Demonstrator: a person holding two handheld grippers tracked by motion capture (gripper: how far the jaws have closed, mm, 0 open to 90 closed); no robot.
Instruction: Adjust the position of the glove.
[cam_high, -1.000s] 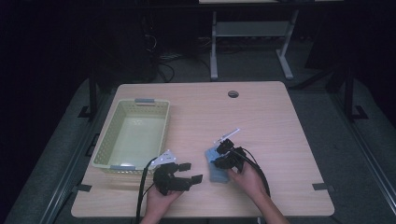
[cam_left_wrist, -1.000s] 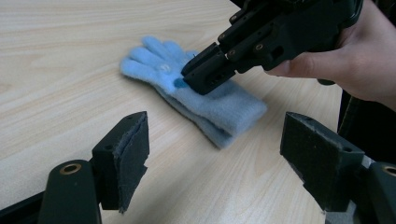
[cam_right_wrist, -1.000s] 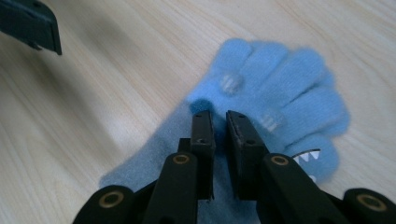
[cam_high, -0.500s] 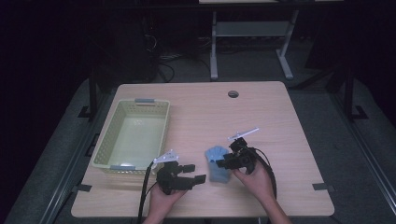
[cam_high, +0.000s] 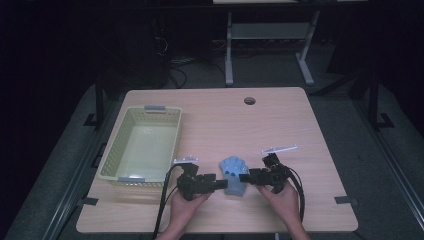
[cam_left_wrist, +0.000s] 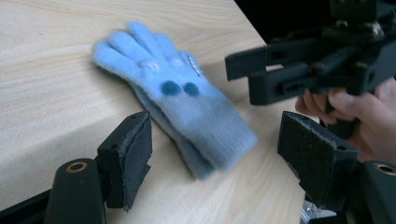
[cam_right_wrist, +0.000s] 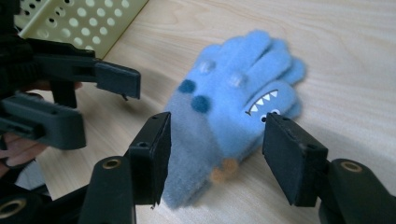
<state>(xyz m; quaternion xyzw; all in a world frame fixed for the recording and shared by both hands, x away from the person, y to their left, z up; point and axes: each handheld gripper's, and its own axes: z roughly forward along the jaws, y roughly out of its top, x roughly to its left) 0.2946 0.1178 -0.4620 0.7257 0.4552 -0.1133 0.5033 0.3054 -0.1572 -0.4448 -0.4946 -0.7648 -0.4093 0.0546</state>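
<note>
A light blue knitted glove (cam_high: 233, 174) with dark blue dots and a toothed face lies flat on the wooden table (cam_high: 280, 120), near its front edge. Its fingers point away from the person. My left gripper (cam_high: 220, 184) stands open at the glove's cuff (cam_left_wrist: 219, 140), its jaws to either side of it and not touching. My right gripper (cam_high: 244, 176) is open too, coming from the glove's right side, with the glove (cam_right_wrist: 233, 112) lying between and beyond its jaws. The two grippers face each other across the glove.
A pale green perforated basket (cam_high: 142, 145) sits at the left of the table, with nothing inside. A thin white strip (cam_high: 279, 149) lies on the wood just behind the right gripper. A round cable hole (cam_high: 249, 100) is at the far edge.
The right gripper has let the glove go and opened; the glove now lies flat. The right hand has shifted slightly right, and the left gripper has closed in on the cuff.
</note>
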